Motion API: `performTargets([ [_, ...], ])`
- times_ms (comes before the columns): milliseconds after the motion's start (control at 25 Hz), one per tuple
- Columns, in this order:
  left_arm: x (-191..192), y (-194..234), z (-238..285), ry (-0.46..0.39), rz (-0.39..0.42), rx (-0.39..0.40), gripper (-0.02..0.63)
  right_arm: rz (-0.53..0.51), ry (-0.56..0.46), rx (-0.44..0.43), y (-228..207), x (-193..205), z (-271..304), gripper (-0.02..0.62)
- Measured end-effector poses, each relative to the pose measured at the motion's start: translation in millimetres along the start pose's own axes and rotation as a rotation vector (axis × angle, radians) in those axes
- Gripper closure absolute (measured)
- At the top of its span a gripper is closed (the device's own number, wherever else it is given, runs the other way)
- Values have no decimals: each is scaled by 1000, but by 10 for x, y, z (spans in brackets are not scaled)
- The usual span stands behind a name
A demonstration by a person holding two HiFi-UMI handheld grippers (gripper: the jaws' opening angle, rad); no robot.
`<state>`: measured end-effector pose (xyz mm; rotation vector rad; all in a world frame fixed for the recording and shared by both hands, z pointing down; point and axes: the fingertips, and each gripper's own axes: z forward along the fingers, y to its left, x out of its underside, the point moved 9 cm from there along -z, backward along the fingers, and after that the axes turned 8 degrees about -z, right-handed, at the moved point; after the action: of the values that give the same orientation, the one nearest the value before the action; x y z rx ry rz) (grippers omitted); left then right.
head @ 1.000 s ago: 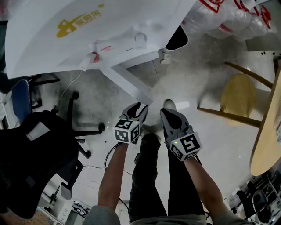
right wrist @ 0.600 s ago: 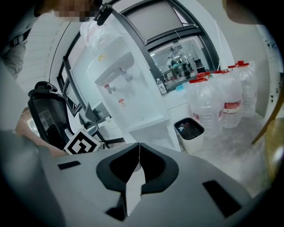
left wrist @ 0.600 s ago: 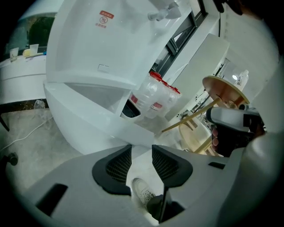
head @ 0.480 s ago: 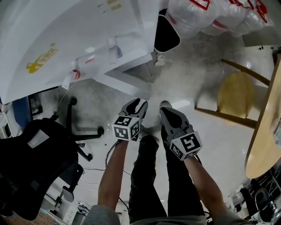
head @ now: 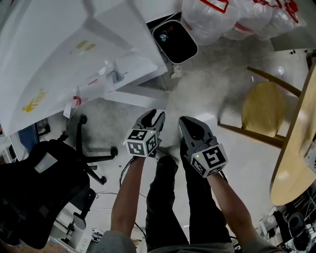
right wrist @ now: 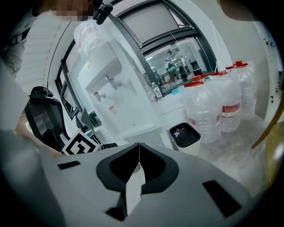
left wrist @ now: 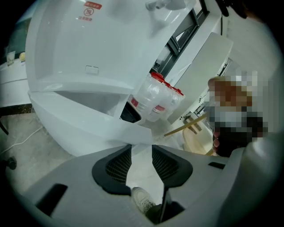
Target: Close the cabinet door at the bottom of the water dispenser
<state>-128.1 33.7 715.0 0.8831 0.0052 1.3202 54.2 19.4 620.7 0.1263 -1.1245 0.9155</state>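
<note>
The white water dispenser fills the upper left of the head view. Its bottom cabinet door stands swung out over the floor, and in the left gripper view this door juts out just past the jaws, below the open cabinet. My left gripper hovers close in front of the door's free edge, apart from it. Its jaws are open with nothing between them. My right gripper is beside it, and its jaws are shut and empty. The dispenser shows ahead in the right gripper view.
A white waste bin and several large water bottles stand right of the dispenser. A wooden stool and a round wooden table are at the right. A black office chair is at the lower left. A person's legs are below the grippers.
The dispenser has slid left and up in the head view, and the waste bin has come fully into sight. Both grippers keep the same pose and jaw state.
</note>
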Motion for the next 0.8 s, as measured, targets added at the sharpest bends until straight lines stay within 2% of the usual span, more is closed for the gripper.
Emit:
performTargets([
  [800, -651, -52, 476, -27, 25, -18, 466, 20, -16, 16, -457, -216, 143, 584],
])
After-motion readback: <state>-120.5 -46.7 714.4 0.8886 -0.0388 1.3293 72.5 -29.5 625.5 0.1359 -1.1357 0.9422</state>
